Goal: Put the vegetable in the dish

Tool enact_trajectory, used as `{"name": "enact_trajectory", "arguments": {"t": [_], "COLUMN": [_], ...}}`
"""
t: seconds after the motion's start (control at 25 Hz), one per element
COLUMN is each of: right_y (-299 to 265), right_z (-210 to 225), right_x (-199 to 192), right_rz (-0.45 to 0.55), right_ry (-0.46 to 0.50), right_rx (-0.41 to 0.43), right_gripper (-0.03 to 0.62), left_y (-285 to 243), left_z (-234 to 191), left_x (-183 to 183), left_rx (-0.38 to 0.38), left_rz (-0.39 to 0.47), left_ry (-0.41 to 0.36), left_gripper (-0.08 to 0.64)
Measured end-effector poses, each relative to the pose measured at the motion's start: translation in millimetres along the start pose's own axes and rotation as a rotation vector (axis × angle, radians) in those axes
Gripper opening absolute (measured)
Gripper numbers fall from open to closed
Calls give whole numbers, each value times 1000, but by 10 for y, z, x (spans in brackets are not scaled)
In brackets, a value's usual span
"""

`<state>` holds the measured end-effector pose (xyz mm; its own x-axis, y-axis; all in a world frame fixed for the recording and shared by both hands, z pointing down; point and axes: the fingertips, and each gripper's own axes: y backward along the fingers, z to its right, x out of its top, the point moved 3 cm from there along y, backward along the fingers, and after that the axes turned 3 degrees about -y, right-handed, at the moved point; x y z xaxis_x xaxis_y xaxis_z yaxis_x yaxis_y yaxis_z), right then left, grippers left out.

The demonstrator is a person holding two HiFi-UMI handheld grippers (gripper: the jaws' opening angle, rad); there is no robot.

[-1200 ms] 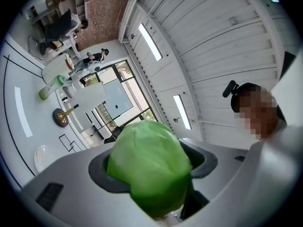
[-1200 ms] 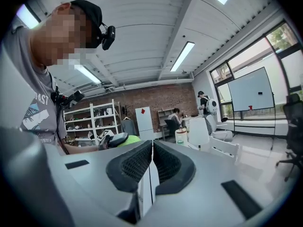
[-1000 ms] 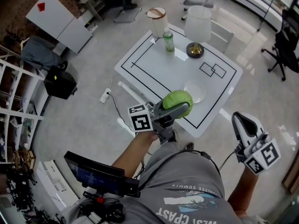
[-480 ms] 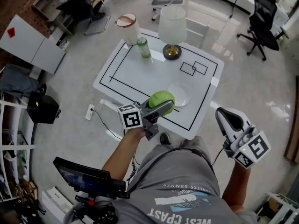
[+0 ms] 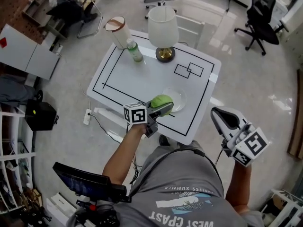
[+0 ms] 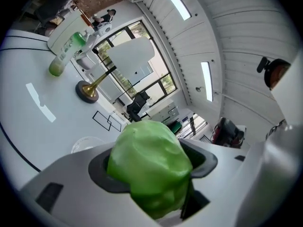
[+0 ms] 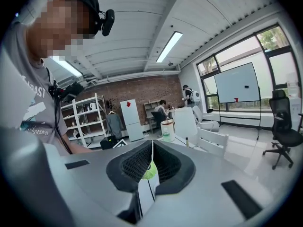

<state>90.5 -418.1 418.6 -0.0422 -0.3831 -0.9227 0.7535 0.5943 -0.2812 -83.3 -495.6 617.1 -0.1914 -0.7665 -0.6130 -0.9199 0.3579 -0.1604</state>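
My left gripper [image 5: 160, 107] is shut on a green leafy vegetable [image 5: 160, 101], held over the near part of the white table [image 5: 128, 74]. The vegetable [image 6: 147, 164] fills the space between the jaws in the left gripper view. A clear glass dish [image 5: 175, 99] lies on the table just right of the vegetable; in the left gripper view the dish [image 6: 85, 144] shows below and left of it. My right gripper [image 5: 223, 120] hangs off the table's near right corner with its jaws together and nothing in them. Its closed jaws [image 7: 150, 165] point toward the table.
At the table's far edge stand a white lamp [image 5: 163, 31] on a brass base, a green bottle [image 5: 134, 50] and a white lidded container [image 5: 118, 30]. Black lines frame the tabletop, with two small rectangles [image 5: 188, 70] at the right. Office chairs [image 5: 258, 17] stand beyond.
The left gripper has come down and forward with the vegetable, from off the table's near edge to just beside the dish. The right gripper has shifted a little toward the table.
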Motion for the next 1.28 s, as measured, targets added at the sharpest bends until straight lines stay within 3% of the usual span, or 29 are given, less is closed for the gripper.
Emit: {"name": "enact_trajectory", "arguments": {"t": [0.36,0.52,0.76,1.0,1.28], "right_y": [-118,-129,-167,-255,-375], "right_z": [367,534,743,875,940], "right_x": [-122,-192,-262,-308,-286], "right_rz": [-81,-112,-137,-176,-195], "right_ry": [-15,-32,-44,-56,-65], "right_rx": [30,30,30,32,40], "right_gripper": [8,8,8,9,9], "left_y": [-587,-792,-962,-1003,-1018], "left_z": [-616,-736,-981,-1143,-1168], "left_x": [-347,-478,-635,-728,-596], "left_rx": [70,63,110,124,125], "left_rz": [-251,-330,-442,-505,-460], "left_ry": [-57,-67,-95,-105,-169], "left_gripper": [311,311,311,304,304]}}
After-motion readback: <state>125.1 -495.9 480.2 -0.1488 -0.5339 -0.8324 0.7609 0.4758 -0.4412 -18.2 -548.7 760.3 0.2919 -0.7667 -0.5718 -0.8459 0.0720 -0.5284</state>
